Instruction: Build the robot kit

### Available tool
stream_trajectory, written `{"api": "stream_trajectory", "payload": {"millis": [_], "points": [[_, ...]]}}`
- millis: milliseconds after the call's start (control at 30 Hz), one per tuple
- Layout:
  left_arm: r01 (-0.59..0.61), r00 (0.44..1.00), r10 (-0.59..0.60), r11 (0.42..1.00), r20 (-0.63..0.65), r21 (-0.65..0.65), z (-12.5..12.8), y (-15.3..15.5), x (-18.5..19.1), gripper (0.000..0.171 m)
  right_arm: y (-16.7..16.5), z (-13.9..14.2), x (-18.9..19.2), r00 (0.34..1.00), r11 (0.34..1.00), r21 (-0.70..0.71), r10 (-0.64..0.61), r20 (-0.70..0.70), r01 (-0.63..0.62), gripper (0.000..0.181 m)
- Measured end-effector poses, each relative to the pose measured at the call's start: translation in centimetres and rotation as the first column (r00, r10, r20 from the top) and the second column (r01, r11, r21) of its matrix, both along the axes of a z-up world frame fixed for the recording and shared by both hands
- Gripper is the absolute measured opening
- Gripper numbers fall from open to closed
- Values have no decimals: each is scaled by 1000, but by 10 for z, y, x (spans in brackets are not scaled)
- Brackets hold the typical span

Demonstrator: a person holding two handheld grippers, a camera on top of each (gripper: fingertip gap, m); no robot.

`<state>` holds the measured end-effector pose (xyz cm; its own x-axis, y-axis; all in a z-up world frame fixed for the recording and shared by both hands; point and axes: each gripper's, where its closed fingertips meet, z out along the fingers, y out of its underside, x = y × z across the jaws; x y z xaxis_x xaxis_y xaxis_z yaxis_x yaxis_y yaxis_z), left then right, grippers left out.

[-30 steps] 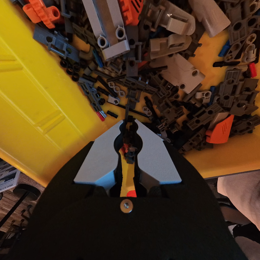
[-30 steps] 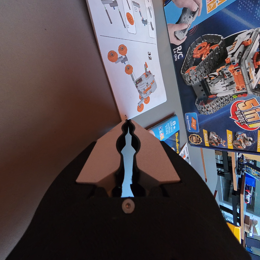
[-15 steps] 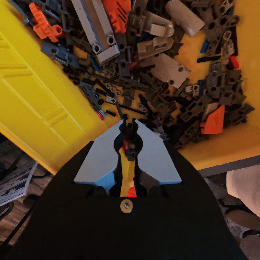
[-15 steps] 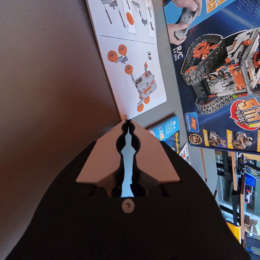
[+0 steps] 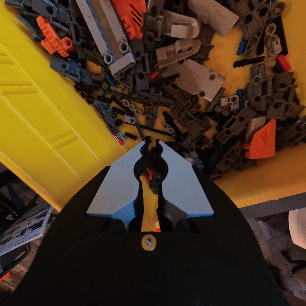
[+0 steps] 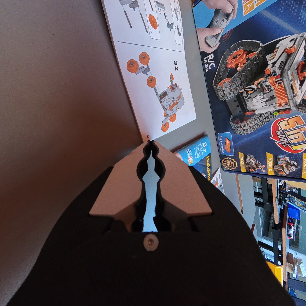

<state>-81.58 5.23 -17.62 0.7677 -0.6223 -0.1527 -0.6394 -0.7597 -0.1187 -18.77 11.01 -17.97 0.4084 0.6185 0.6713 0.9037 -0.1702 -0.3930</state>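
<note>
My left gripper [image 5: 152,140] hangs over a yellow bin [image 5: 41,115] full of loose grey, black and orange building parts [image 5: 182,102]. Its jaws are nearly closed on a small dark part with a red bit [image 5: 153,173], held in the hollow between them. A thin grey axle [image 5: 140,130] lies just beyond the left tip. My right gripper [image 6: 150,141] is shut and empty, tips touching, above a grey table [image 6: 58,82]. It sits at the corner of an open instruction booklet [image 6: 157,74].
A blue toy box [image 6: 256,82] lies right of the booklet, with a small blue leaflet [image 6: 198,154] below it. Shelves [image 6: 281,215] stand past the table edge. In the bin are an orange panel [image 5: 260,142] and a long light grey beam [image 5: 107,36].
My left gripper has drawn back from the pile with the small dark part still between its jaws. The right gripper has not moved.
</note>
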Motion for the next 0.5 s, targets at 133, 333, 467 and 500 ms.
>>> {"api": "stream_trajectory", "payload": {"millis": [133, 333, 467, 500], "points": [[-2, 1000, 2, 999, 1, 45, 1, 2, -2, 13, 0, 0, 0, 1000, 1000, -1, 0, -4, 0, 0], [45, 999, -44, 997, -16, 65, -5, -4, 0, 21, 0, 0, 0, 1000, 1000, -1, -1, -3, 1, 0], [38, 999, -35, 995, -33, 95, -5, -2, -2, 24, 0, 0, 0, 1000, 1000, -2, -1, -6, 1, 0], [37, 999, -34, 994, -37, 103, -5, -2, -3, 23, 0, 0, 0, 1000, 1000, -1, -1, -4, 1, 0]]}}
